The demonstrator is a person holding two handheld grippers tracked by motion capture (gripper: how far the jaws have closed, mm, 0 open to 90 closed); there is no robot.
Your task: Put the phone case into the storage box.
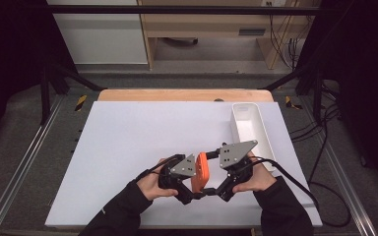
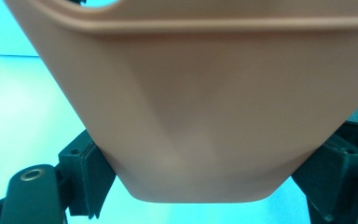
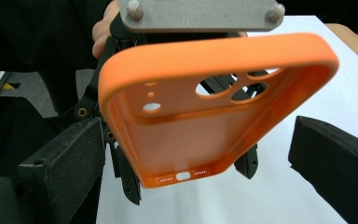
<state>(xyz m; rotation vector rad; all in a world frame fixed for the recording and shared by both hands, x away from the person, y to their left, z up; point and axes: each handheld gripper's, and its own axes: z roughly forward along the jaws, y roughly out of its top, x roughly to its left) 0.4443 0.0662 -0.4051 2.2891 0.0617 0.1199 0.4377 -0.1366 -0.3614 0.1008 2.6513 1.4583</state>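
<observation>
The orange phone case (image 1: 200, 172) is off the counter (image 1: 128, 147), held in the air between the person's two hands at the near edge. The white bin (image 1: 248, 129) at the far right of the counter appears to hold nothing. If the case is meant for that bin, the pick-up is done, while the carry and the drop remain; this is a judgement from the layout alone.

Left tongs (image 1: 193, 194): closed on the phone case. In the left gripper view both pads press against the case's narrowing sides, one on each side, and bear its weight.

Right tongs (image 1: 215, 191): open. In the right gripper view its two black pads (image 3: 70, 163) stand either side of the case's end with the charging port, with a visible gap at each pad; no contact is evident. A handover to the right tongs looks in preparation but not yet made.
</observation>
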